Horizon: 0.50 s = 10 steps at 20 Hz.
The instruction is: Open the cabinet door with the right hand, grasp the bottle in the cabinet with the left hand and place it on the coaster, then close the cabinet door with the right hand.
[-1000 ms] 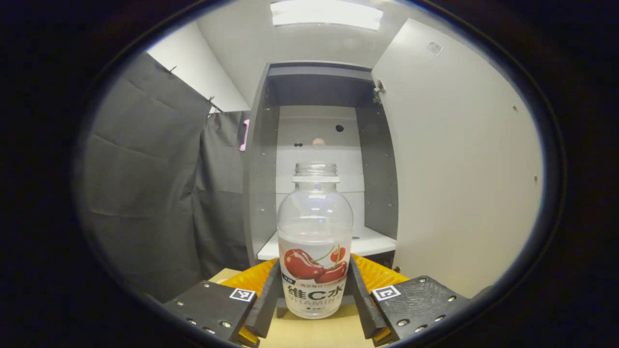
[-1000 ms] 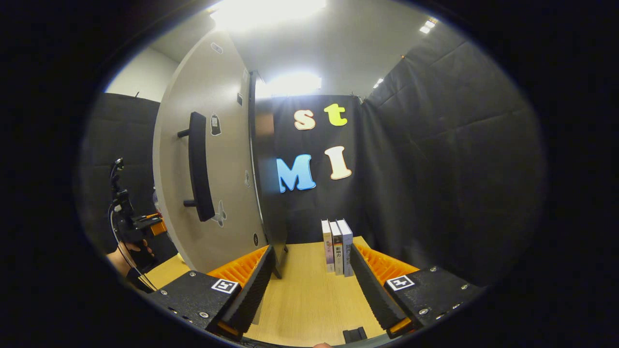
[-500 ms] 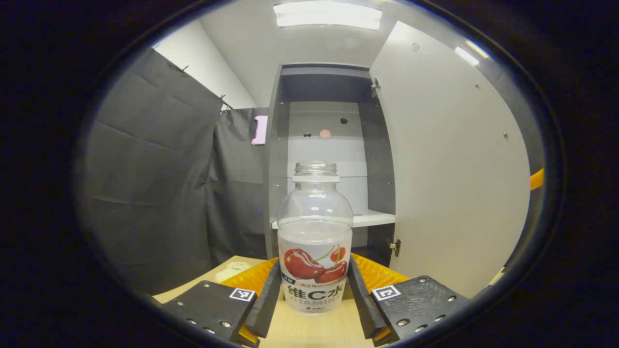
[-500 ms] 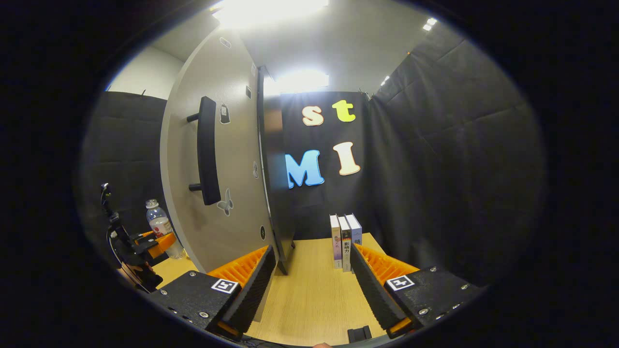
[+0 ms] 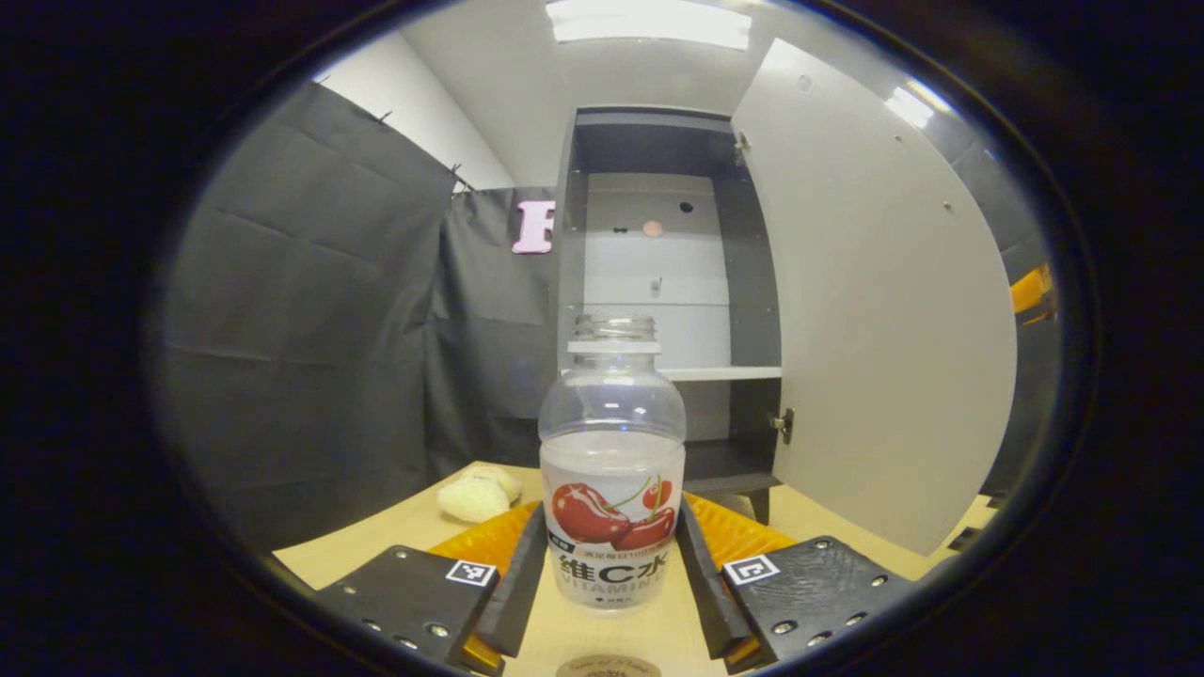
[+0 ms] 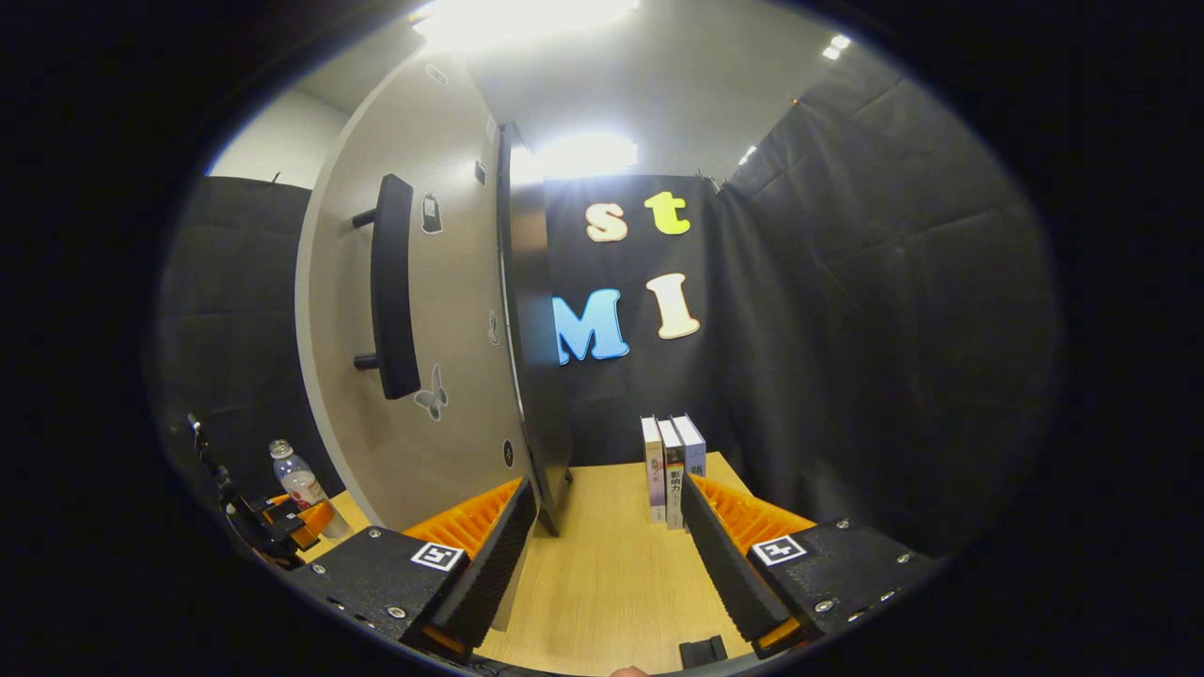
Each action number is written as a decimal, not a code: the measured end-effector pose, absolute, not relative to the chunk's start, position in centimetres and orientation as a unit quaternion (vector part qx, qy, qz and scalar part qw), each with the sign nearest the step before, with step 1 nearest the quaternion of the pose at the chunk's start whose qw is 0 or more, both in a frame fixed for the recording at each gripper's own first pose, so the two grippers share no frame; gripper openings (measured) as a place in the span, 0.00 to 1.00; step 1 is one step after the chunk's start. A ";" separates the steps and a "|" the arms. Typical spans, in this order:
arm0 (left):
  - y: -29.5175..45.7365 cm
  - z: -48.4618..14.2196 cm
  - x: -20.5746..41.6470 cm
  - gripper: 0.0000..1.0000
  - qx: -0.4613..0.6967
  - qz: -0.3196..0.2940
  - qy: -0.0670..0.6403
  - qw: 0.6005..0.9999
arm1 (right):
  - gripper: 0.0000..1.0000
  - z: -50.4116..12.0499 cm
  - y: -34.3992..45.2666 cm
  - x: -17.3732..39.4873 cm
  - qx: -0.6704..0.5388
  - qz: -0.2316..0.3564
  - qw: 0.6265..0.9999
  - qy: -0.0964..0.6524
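The left gripper [image 5: 611, 588] is closed on the bottle [image 5: 612, 470], both fingers pressing its labelled lower body just above the table [image 5: 376, 541]. It looks light, thin-walled and uncapped, so a low grip suits. Behind stands the cabinet [image 5: 658, 282]. The right gripper [image 6: 602, 564] is spread wide, holding nothing.

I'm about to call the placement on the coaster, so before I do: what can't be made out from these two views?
- Coaster: left gripper view, cut off by the bottom edge; only its far rim shows.
- Bottle base: left gripper view, whether it is above the table cannot be told; the left hand-held gripper flanks it.
- Bottle in right gripper view: too small for detail.
- Cabinet door hinges: right gripper view, hidden behind the door.
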<state>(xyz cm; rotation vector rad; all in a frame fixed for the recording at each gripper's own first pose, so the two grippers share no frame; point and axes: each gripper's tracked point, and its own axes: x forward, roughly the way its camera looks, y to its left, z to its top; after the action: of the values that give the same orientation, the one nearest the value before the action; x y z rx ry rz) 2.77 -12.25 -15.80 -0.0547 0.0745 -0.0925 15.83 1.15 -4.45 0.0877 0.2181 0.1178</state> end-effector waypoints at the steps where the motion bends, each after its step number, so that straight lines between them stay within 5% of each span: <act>1: -12.0 -16.7 2.3 0.72 -0.028 -0.043 0.042 0.998 | 0.95 -4.2 1.2 15.9 0.043 0.058 0.992 0.104; 10: -12.1 -24.2 -0.7 0.72 -0.008 -0.039 0.093 0.995 | 0.95 -3.9 0.8 17.7 0.038 0.035 0.994 0.097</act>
<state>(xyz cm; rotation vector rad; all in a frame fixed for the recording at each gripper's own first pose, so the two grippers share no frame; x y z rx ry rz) -0.74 -12.15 -24.15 -0.0157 0.1855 -0.0786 17.75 0.76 -3.88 0.0759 0.1946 0.0692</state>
